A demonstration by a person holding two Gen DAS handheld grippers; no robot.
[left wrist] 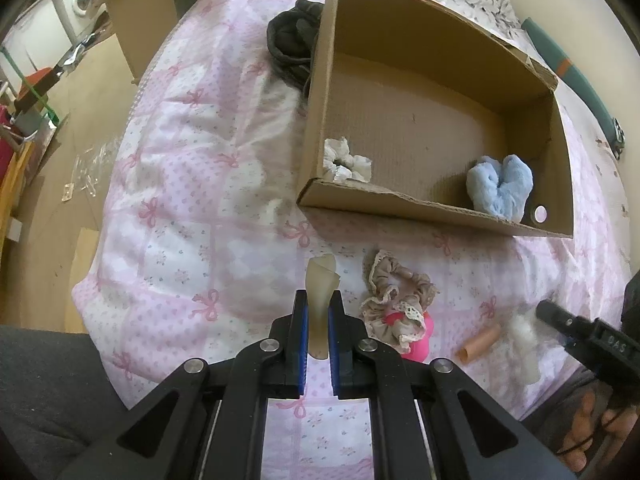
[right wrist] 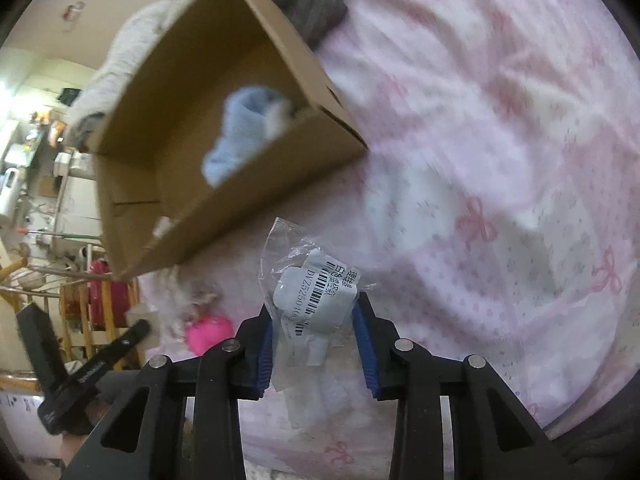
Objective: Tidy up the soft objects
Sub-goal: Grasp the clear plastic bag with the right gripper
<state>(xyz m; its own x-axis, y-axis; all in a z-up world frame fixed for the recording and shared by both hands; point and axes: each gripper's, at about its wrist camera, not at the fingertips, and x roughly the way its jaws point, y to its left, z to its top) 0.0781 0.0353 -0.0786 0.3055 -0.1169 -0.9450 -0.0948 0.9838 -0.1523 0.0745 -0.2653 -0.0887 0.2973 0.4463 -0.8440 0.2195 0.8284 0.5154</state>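
Observation:
My left gripper (left wrist: 319, 300) is shut on a cream, rubbery soft strip (left wrist: 322, 274) that sticks up between its blue pads, above the pink bedspread (left wrist: 192, 168). My right gripper (right wrist: 316, 316) is shut on a clear plastic bag (right wrist: 310, 288) holding a white item with a barcode label. In the left wrist view the right gripper (left wrist: 548, 310) shows at the right edge, with the whitish bag (left wrist: 524, 344) at its tip. An open cardboard box (left wrist: 400, 202) lies beyond, holding a white scrunchie (left wrist: 344, 160) and a blue fluffy piece (left wrist: 500, 186).
A beige lace scrunchie (left wrist: 394, 292), a pink object (left wrist: 418, 344) and a tan tube (left wrist: 480, 342) lie on the bed between the grippers. Dark clothing (left wrist: 292, 40) sits behind the box's left wall. The bed's left edge drops to the floor, where another box (left wrist: 140, 20) stands.

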